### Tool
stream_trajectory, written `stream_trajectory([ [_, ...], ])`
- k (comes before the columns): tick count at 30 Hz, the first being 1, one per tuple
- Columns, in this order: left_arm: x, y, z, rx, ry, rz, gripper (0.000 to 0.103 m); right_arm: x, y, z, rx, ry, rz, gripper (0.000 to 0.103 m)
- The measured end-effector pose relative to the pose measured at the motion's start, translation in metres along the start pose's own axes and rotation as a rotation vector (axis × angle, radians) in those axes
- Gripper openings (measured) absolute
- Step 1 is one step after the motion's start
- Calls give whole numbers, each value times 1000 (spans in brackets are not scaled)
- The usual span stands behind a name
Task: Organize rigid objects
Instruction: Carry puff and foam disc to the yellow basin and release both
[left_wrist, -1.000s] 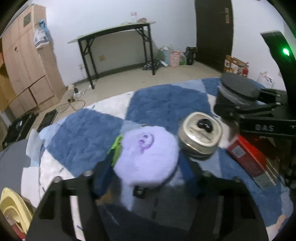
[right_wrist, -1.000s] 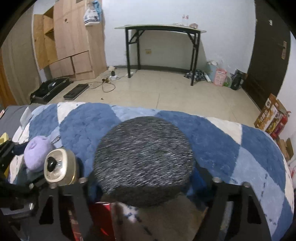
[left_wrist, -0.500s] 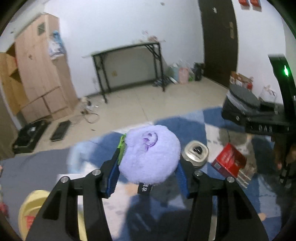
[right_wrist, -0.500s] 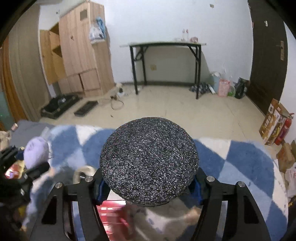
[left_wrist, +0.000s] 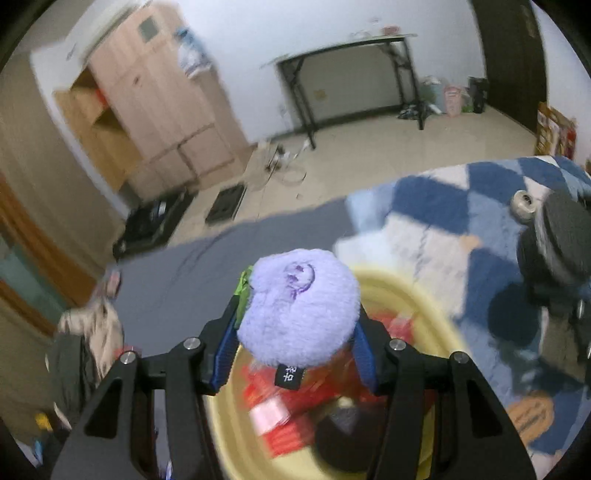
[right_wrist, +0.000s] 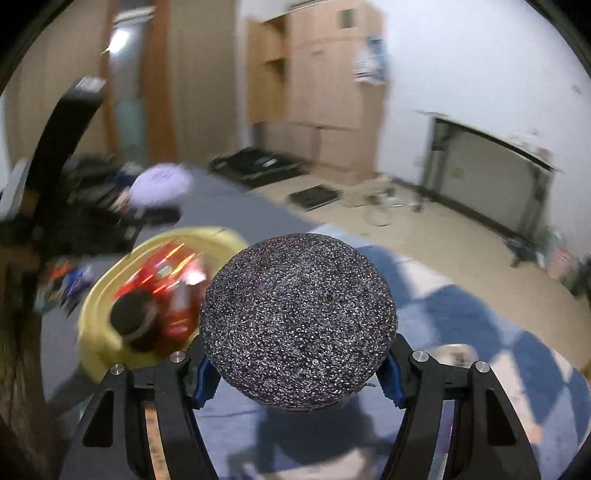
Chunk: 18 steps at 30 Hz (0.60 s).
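Left wrist view: left gripper (left_wrist: 297, 354) clamps the purple plush puff (left_wrist: 298, 308) above the yellow basin (left_wrist: 417, 295). Right gripper (right_wrist: 297, 373) clamps the speckled grey disc (right_wrist: 298, 325) nearby. Lower each fully inside the rim before releasing.

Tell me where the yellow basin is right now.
In the left wrist view the yellow basin lies directly below the purple fluffy puff held in the left hand-held gripper, holding red packets, left of the blue-and-white checkered blanket.

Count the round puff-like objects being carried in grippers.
2. A purple fluffy puff in the left gripper, above the yellow basin; a speckled dark round pad in the right gripper.
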<state>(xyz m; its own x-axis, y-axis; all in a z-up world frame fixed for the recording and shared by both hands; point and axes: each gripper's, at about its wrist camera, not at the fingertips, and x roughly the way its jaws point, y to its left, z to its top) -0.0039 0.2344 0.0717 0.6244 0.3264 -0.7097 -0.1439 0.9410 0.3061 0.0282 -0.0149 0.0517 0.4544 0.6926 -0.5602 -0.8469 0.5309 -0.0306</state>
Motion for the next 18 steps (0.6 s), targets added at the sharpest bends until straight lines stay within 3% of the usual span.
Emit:
stream_trajectory([
  [5,36,59,-33,-191,127,-31,56,30,79,0,-128,97,147,68],
  [7,58,65,-45,-222,207,-49,56,47,107,7,-212,134,144,68],
  [11,82,60,-55,-207,284,-85,57,78,137,27,-304,187,132,68],
  [18,96,43,-53,-171,331,-77,58,101,135,34,-296,220,133,68],
])
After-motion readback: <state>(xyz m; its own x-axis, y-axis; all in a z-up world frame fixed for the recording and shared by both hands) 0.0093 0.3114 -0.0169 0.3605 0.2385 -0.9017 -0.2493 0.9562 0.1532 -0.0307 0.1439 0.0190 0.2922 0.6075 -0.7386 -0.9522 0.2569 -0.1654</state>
